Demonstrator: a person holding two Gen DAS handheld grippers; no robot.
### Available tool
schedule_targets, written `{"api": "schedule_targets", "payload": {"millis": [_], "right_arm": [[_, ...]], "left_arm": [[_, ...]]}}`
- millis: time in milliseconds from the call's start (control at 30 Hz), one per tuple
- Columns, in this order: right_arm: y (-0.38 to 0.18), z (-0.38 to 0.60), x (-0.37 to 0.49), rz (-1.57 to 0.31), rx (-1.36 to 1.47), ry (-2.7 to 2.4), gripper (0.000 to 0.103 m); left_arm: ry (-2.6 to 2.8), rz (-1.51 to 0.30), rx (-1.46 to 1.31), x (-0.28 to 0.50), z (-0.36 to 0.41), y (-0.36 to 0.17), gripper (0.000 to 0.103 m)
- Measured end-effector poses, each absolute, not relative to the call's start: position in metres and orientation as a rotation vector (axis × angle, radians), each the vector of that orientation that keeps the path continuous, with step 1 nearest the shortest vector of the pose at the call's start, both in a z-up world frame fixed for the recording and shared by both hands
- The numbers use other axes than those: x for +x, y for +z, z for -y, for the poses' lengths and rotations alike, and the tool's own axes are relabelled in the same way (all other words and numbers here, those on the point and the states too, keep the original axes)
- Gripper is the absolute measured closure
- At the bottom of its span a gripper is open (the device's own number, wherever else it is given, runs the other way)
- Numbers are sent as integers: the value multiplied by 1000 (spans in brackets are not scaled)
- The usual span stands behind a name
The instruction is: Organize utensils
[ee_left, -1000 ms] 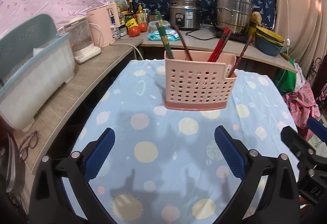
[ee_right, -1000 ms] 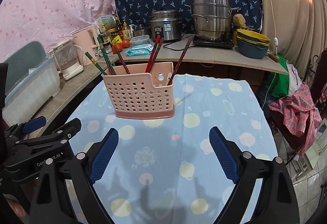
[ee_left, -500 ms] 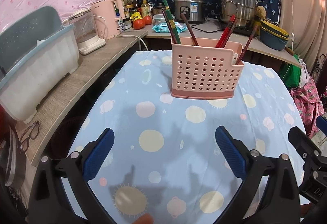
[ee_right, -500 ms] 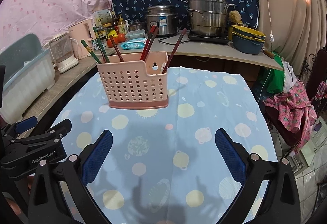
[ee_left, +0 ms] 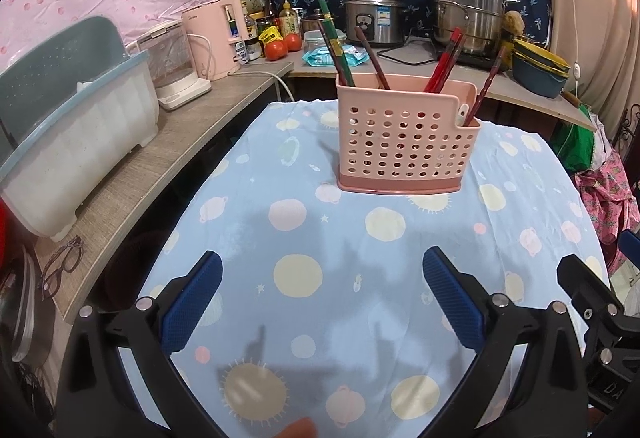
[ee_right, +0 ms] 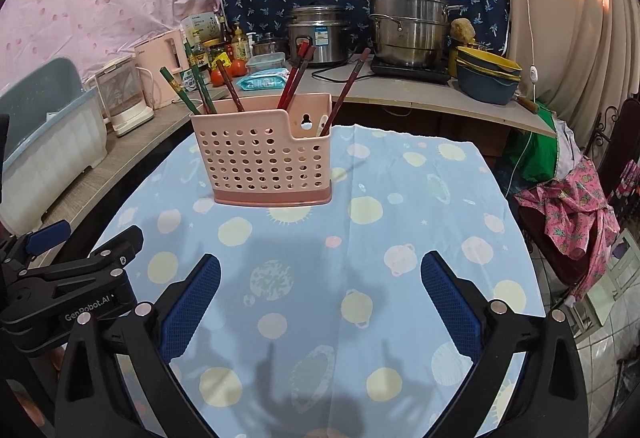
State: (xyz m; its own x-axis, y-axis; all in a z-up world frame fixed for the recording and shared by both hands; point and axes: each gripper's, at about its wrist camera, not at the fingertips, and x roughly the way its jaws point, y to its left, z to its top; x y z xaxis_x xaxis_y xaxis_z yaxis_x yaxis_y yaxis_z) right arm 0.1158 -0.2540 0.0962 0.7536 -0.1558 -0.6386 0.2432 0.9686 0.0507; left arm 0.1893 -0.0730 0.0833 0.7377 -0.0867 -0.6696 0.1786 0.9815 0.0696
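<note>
Left gripper (ee_left: 322,298) spread wide, nothing between its blue pads (ee_left: 192,302), hovering over the near part of the blue tablecloth (ee_left: 304,238). Right gripper (ee_right: 320,298) also spread wide and empty, beside the left one. Farther in, mid-table, pink perforated utensil holder (ee_left: 404,142) stands upright on the cloth, well apart from both grippers. Green chopsticks (ee_left: 334,42) lean in its left side, red chopsticks (ee_left: 446,60) toward the right, one dark red stick (ee_left: 486,86) in the lower right compartment. Behind: counter (ee_left: 168,154) with rice cooker (ee_left: 372,20) and steel steamer pot (ee_left: 468,10).
</note>
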Motion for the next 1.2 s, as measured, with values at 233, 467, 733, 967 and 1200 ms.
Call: {"api": "schedule_targets", "payload": {"millis": [233, 467, 733, 967, 1200], "right_arm": [[94, 252, 116, -691, 130, -216, 6], [91, 250, 117, -698, 132, -213, 6], [91, 249, 118, -700, 132, -211, 6], [90, 247, 119, -705, 130, -209, 6], [89, 244, 120, -710, 129, -209, 6]], "left_arm": [[-132, -721, 136, 188, 74, 83, 7], [-114, -727, 127, 188, 74, 82, 7], [-122, -729, 147, 187, 78, 82, 7], [-121, -736, 148, 187, 79, 80, 7], [-118, -742, 140, 188, 77, 80, 7]]}}
